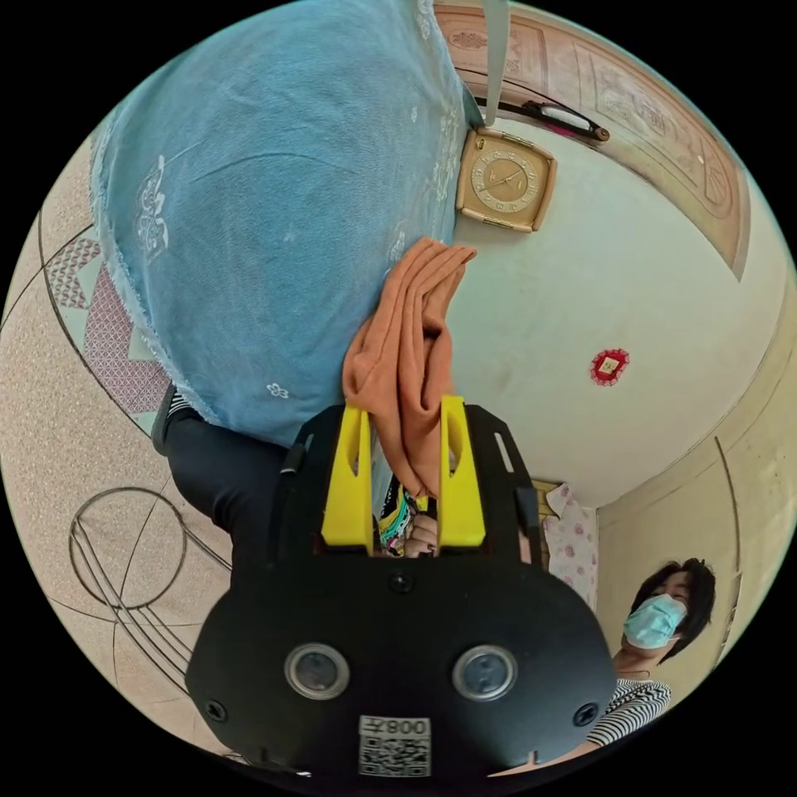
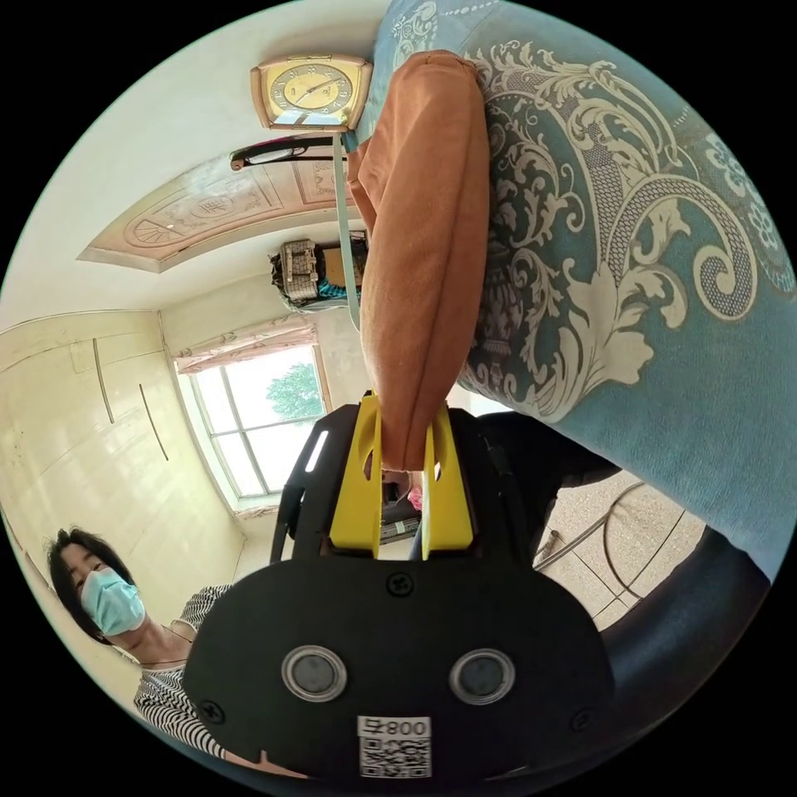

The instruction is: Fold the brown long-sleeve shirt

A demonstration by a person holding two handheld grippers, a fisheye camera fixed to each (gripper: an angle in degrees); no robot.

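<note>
Left gripper view, from near to far. Left claw (image 1: 404, 452) with two yellow jaws, clamped on a bunch of the brown long-sleeve shirt (image 1: 413, 349). Shirt cloth squeezed between both jaws, with a little tail hanging down past them toward the camera. Long way of the bunch runs straight out from the claw, away from the camera, up to the edge of the blue cloth (image 1: 274, 207). Blue cloth with small white flowers, touching the far end of the shirt. Beside it, patterned floor (image 1: 75, 432). Farther off, one square clock (image 1: 504, 179) on the white wall (image 1: 623, 274), and one small red sticker (image 1: 609, 366) on that wall too. One person in a striped top (image 1: 635, 701) low in the corner.

Right gripper view, from near to far. Right claw (image 2: 402, 465), also two yellow jaws, pressed shut on a thick fold of the same shirt. Fold smooth and long here, pointing straight away from the claw and lying against the blue cloth with big white swirls. Past it, the same clock, one window (image 2: 261, 419), and one plain closet door (image 2: 91, 432).
</note>
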